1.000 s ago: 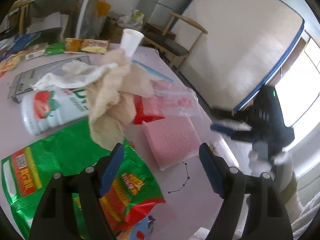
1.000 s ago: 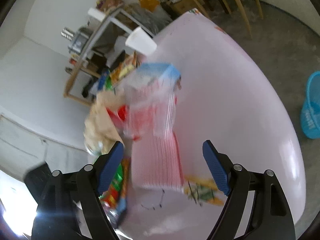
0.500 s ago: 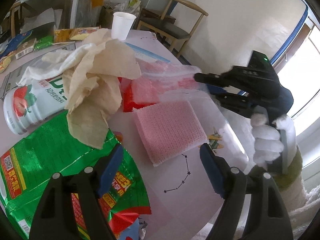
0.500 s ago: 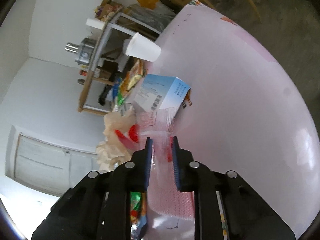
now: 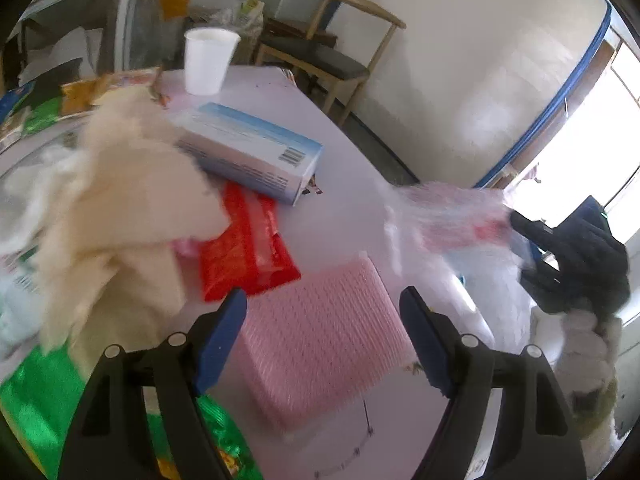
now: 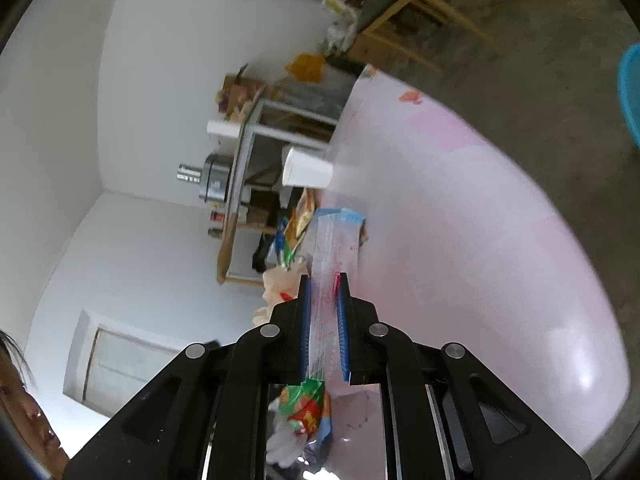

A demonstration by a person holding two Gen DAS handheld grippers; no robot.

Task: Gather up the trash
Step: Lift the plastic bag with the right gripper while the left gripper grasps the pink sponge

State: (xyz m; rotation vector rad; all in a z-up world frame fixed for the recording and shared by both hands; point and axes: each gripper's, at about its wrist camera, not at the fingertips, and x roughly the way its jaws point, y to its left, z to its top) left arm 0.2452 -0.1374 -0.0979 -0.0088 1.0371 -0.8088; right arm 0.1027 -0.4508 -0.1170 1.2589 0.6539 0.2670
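On the pink table (image 5: 348, 168), a thin clear plastic bag (image 6: 326, 276) is clamped between the blue pads of the right gripper (image 6: 324, 312), whose jaws have just been closing, and in the left wrist view the same bag can be seen hanging loose in the air off the table's right side. The left gripper (image 5: 322, 320) is held wide open with nothing in it, hovering right over a pink foam pad (image 5: 320, 340). Plenty of trash is left lying around: a red wrapper (image 5: 244, 248) beside the pad, a crumpled beige paper wad (image 5: 132, 208), a green snack bag (image 5: 36, 400), a blue and white box (image 5: 248, 152) and a white paper cup (image 5: 208, 60) further back. Honestly the bag is the risky bit, since only a thin bunch of film is pinched and it could probably be pulled free by a fast swing. The paper wad could also be snagged if the open gripper is dropped carelessly, and the cup looks easily knocked over.
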